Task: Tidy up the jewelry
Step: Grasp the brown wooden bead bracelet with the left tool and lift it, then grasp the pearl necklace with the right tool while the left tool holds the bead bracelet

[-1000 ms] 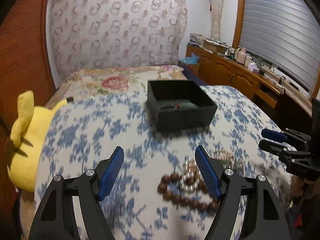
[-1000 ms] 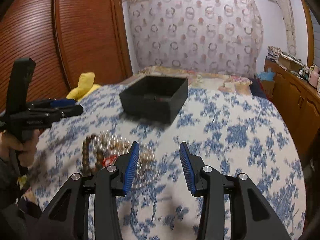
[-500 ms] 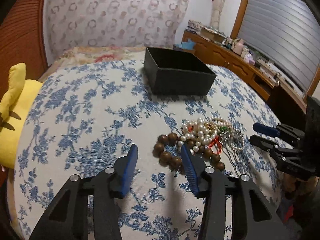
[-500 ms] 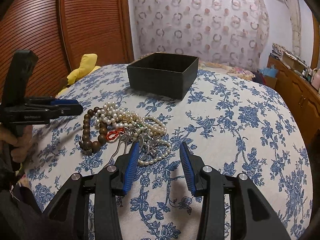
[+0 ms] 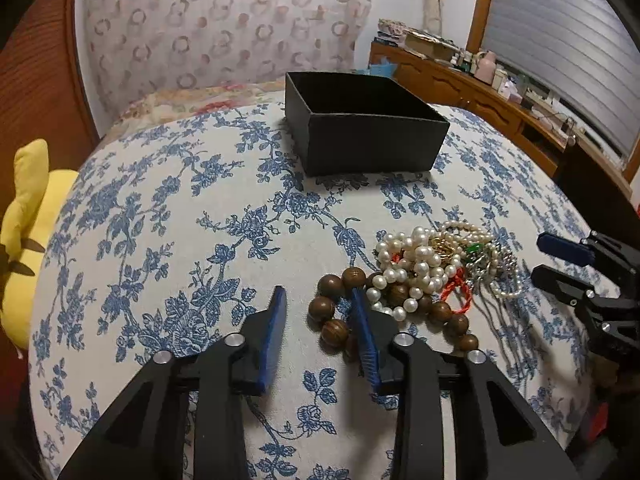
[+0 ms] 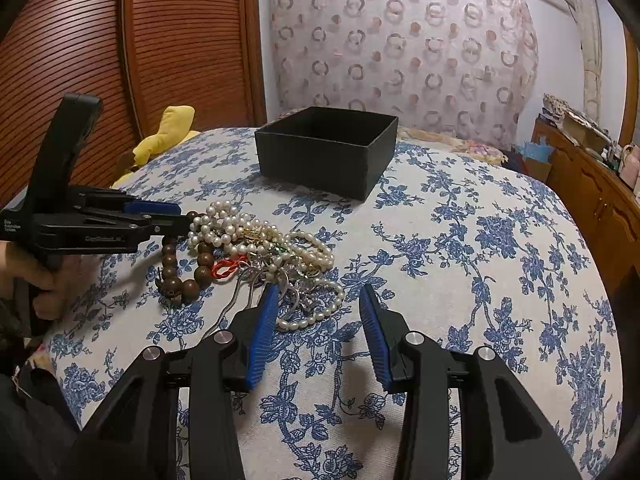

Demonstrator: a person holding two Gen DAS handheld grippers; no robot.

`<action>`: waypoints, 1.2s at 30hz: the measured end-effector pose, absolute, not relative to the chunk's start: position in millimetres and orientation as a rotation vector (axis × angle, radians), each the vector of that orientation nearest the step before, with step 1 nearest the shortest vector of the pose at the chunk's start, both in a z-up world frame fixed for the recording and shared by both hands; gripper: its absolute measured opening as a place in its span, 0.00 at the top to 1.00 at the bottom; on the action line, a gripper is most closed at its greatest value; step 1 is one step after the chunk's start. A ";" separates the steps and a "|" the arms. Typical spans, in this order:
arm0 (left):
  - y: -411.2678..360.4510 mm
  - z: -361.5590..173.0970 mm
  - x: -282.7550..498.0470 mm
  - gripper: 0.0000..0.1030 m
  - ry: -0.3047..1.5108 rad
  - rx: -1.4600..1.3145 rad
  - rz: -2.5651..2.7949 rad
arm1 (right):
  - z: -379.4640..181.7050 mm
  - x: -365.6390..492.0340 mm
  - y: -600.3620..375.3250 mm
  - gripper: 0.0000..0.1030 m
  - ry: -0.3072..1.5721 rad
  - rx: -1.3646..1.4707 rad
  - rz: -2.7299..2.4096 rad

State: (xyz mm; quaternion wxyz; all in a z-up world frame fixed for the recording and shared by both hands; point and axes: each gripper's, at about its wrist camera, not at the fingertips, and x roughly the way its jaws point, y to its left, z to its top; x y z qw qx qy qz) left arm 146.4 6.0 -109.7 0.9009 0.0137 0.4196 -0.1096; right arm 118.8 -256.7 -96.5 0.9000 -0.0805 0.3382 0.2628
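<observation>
Left hand-held gripper (image 5: 320,300) closing around wooden bead bracelet (image 5: 334,304), not yet clamped; right hand-held gripper (image 6: 318,300) released beside pearl necklace (image 6: 308,312).

Bed cover (image 5: 168,216): matt woven cloth, blue floral print. Box (image 5: 372,140): matt black card. Bead bracelet (image 5: 340,308): polished brown wood. Pearls (image 5: 412,264): glossy, smooth. Chains (image 6: 296,288): shiny metal. Claw pads (image 6: 262,332): ribbed blue rubber-like, w/ matt black plastic arms.

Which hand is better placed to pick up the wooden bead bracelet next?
Left. The left gripper, jaws just closing, already straddles the wooden bead bracelet; the right gripper sits over the pearl strands.
</observation>
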 end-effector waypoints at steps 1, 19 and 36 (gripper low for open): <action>5.6 -109.8 146.1 0.79 0.866 0.036 -0.229 | -96.7 119.3 -256.9 0.57 0.701 -0.165 0.544; 25.9 -35.6 100.5 0.88 0.656 -0.061 -0.276 | -99.4 119.3 -255.8 0.57 0.711 -0.168 0.544; 41.8 -30.2 82.3 0.88 0.611 -0.092 -0.259 | -76.2 131.7 -191.8 0.57 0.700 -0.203 0.709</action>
